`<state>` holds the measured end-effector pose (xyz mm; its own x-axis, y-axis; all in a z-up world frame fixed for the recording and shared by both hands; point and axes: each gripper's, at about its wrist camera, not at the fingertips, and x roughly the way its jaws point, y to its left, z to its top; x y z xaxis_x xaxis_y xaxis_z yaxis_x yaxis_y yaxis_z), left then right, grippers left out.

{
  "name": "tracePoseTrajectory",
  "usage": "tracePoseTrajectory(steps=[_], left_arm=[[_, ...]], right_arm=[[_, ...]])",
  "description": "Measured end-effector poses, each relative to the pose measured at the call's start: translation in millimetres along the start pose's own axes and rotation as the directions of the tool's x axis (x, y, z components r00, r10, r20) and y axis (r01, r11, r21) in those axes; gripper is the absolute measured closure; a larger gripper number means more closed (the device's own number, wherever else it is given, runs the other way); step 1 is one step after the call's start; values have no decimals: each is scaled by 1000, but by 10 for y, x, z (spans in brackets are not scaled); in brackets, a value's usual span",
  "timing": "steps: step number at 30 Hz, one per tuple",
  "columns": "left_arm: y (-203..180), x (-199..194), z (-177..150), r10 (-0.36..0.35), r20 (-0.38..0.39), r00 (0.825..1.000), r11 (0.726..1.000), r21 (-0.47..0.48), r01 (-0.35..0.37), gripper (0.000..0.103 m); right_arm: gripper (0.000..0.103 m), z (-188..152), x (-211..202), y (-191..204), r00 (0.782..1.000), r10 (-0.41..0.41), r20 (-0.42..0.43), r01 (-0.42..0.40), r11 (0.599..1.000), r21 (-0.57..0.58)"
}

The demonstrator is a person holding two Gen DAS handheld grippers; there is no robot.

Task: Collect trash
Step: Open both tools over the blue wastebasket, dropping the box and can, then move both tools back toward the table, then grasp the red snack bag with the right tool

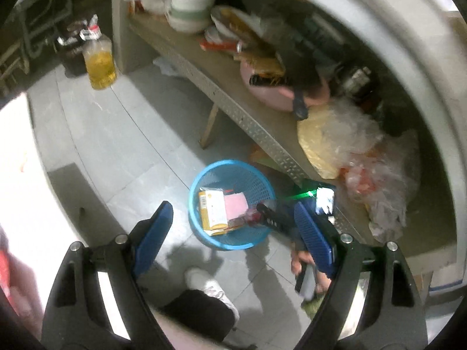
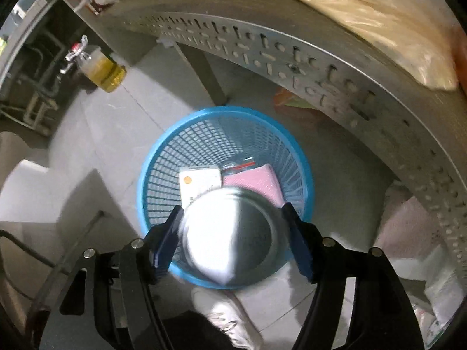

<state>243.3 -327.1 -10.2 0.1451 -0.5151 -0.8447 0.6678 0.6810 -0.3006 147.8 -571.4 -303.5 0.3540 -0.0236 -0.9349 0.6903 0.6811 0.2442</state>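
From the left wrist, the left claw (image 1: 233,227) is hanging released and empty above a blue plastic mesh wastebasket (image 1: 233,239) on the floor, a yellow-and-white carton (image 1: 212,208) lying inside, the cluttered bench (image 1: 233,93) running toward 1 o'clock. From the right wrist, the right claw (image 2: 233,227) is clenching a round shiny metal can (image 2: 230,233) directly over the wastebasket (image 2: 163,151), a bottle of yellow oil (image 2: 103,70) standing at 10 o'clock.

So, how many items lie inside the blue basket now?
3 visible: a yellow-white box at left, a pink packet at right, a clear wrapper behind them. More may be hidden.
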Motion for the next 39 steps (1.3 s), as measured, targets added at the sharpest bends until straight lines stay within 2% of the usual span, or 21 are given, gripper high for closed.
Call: tracePoseTrajectory(steps=[2, 8, 12, 13, 16, 19, 23, 25, 26, 28, 30, 31, 33, 35, 36, 39], left_arm=[[115, -364, -172, 34, 75, 997, 999, 4, -35, 22], [474, -1043, -644, 99, 180, 979, 995, -28, -96, 22], [738, -1514, -1024, 158, 259, 953, 987, -74, -143, 22], [821, -1644, -1142, 185, 277, 943, 982, -91, -166, 22], [1067, -1965, -1481, 256, 307, 917, 964, -154, -217, 22], [1269, -2200, -1785, 304, 321, 897, 947, -202, -249, 22], [1486, -2346, -2132, 350, 309, 884, 925, -263, -274, 22], [1565, -2387, -2268, 368, 305, 879, 916, -281, -286, 22], [1585, -2388, -2313, 377, 304, 875, 912, -288, -293, 22], [1669, -2398, -2404, 389, 300, 871, 902, -316, -294, 22], [1732, -2399, -2474, 385, 305, 871, 897, -345, -276, 22], [1793, -2398, -2519, 380, 307, 872, 893, -368, -260, 22], [1888, -2386, -2571, 375, 309, 874, 884, -404, -236, 23], [1971, -2367, -2611, 375, 310, 874, 875, -431, -222, 26], [2011, -2367, -2639, 377, 311, 873, 871, -441, -219, 28], [2145, -2371, -2686, 397, 312, 863, 856, -466, -225, 33]], right_arm=[[33, 2, -44, 15, 1000, -3, 15, 3, 1000, -2], [33, -65, -470, 83, 996, -1, 91, 3, 1000, -19], [32, -210, -929, 209, 988, 22, 153, -10, 997, -77], [29, -247, -1038, 255, 986, 33, 163, -18, 995, -93], [27, -387, -1376, 432, 978, 96, 186, -69, 987, -148], [26, -540, -1680, 684, 965, 196, 175, -157, 964, -214], [26, -663, -1925, 1065, 942, 305, 140, -256, 924, -284], [26, -734, -2004, 1282, 918, 381, 106, -334, 890, -311], [26, -781, -2057, 1445, 892, 446, 71, -402, 856, -326], [26, -860, -2131, 1674, 857, 515, 20, -478, 808, -346], [26, -948, -2201, 1986, 803, 594, -52, -567, 735, -371], [26, -993, -2219, 2183, 767, 633, -102, -619, 689, -379], [26, -1054, -2203, 2431, 722, 672, -166, -678, 638, -366], [26, -1091, -2150, 2714, 664, 708, -240, -742, 583, -330], [26, -1097, -2113, 2838, 653, 710, -263, -754, 576, -316], [32, -1119, -1976, 3170, 654, 691, -308, -756, 585, -295]])
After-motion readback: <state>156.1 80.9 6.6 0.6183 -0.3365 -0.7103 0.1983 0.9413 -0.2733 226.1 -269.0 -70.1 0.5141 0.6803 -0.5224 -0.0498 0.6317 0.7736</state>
